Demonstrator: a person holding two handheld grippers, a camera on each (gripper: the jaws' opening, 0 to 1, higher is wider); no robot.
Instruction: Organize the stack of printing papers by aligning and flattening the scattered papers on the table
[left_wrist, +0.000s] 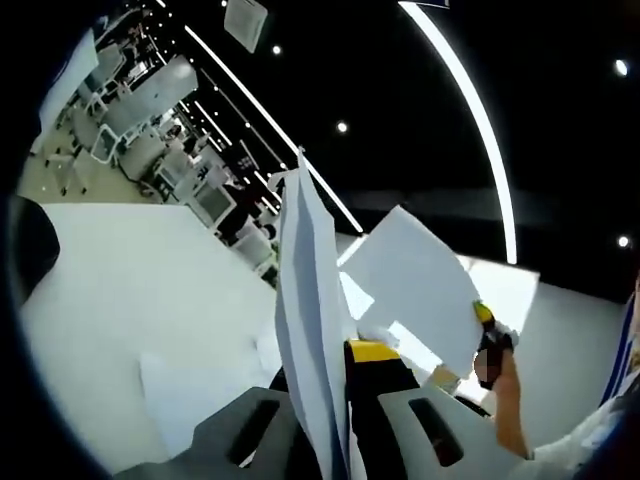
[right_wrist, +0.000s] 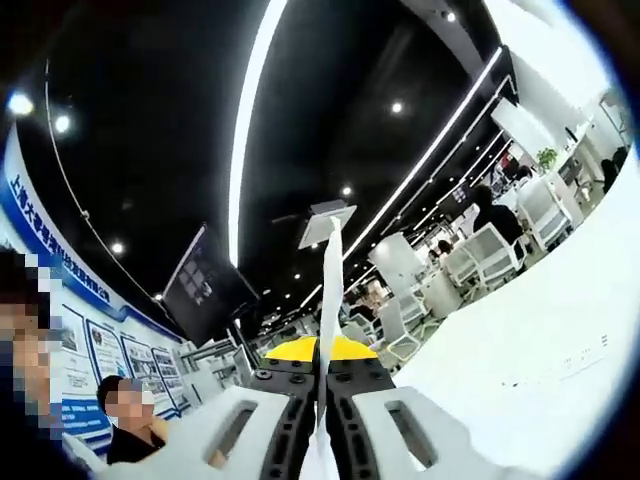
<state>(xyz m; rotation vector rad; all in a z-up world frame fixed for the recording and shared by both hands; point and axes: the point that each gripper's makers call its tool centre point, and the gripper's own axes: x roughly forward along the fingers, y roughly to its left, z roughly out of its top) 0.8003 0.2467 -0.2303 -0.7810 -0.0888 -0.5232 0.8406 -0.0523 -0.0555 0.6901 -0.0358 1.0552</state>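
Left gripper (left_wrist: 335, 420) is clamped on a sheaf of papers (left_wrist: 310, 330), held edge-on above the desk (left_wrist: 140, 290). Right gripper (right_wrist: 322, 415) pinches another sheet (right_wrist: 330, 300), likewise raised (probably to square the edges). More sheets (left_wrist: 185, 385) lie on the desk below.

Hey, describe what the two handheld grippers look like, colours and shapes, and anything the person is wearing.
The left gripper has pale grey fingers with long dark slots, black inner faces and a yellow block between them. The right gripper is built the same: grey slotted fingers, black ribbed inner strips, a yellow cap above. In the left gripper view, a light sleeve shows at lower right.
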